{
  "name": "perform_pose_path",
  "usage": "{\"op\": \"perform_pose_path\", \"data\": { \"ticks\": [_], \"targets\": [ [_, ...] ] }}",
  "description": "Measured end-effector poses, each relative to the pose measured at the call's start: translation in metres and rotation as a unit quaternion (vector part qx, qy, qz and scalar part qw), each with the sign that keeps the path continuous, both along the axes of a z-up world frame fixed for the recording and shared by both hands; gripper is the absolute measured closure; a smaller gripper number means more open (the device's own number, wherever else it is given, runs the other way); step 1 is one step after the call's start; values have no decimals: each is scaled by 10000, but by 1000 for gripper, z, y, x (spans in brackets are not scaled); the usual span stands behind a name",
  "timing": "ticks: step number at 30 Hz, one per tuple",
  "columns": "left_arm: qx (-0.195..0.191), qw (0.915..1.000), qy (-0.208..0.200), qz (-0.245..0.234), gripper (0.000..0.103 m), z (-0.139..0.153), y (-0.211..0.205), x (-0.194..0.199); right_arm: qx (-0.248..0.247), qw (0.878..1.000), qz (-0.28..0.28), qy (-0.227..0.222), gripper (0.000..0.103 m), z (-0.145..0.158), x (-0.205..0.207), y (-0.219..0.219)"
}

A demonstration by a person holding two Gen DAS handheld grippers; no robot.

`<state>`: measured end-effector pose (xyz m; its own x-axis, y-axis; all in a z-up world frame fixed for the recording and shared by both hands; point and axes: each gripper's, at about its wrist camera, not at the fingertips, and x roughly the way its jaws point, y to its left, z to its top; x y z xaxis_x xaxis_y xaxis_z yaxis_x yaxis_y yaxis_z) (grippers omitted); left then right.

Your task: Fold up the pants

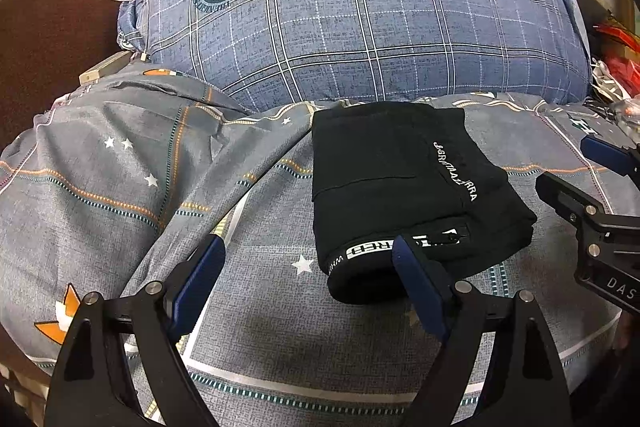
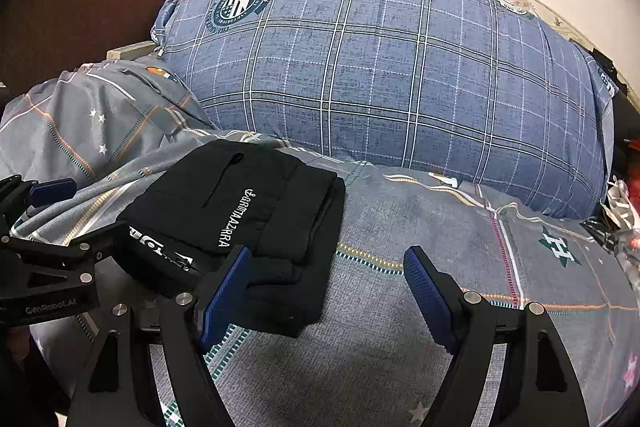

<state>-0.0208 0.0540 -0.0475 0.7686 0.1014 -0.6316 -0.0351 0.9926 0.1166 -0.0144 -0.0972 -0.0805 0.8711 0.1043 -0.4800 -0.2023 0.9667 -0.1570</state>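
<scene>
In the left wrist view, a grey patterned bed cover with stars and orange lines (image 1: 248,195) spreads below a large blue checked pillow (image 1: 360,15) against a pale wall. The folded black pants with white lettering (image 1: 400,187) lie near the cover's far edge, just before the pillow. The left gripper (image 1: 308,259) has its blue-padded fingers spread wide, the right-hand pad overlapping the waistband; contact is unclear. The right gripper (image 1: 576,171) is cut off at the frame's edge.

In the right wrist view, the right gripper (image 2: 326,263) stands wide apart, empty, its left-hand pad covering part of the pants (image 2: 256,211).
</scene>
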Motion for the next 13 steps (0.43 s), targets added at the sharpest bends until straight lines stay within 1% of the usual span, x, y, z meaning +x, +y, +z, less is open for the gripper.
{"op": "perform_pose_path", "data": {
  "ticks": [6,8,9,10,11,13],
  "targets": [
    [-60,10000,-11,-9,17,1,0,0,-26,10000,13,10,23,-1,0,2],
    [-185,9998,-61,-79,16,2,1,-2,-22,10000,30,25,23,-2,0,2],
    [-257,9995,-123,-159,14,3,0,-4,-16,10000,35,30,23,-2,1,2],
    [-318,9988,-226,-284,7,5,-2,-7,5,10000,44,40,23,-2,1,2],
    [-290,9987,-271,-307,0,6,-4,-8,78,9999,74,80,23,-2,2,0],
    [-108,9990,-282,-341,0,5,-10,-8,195,9997,74,134,23,-1,4,-3]
  ]
}}
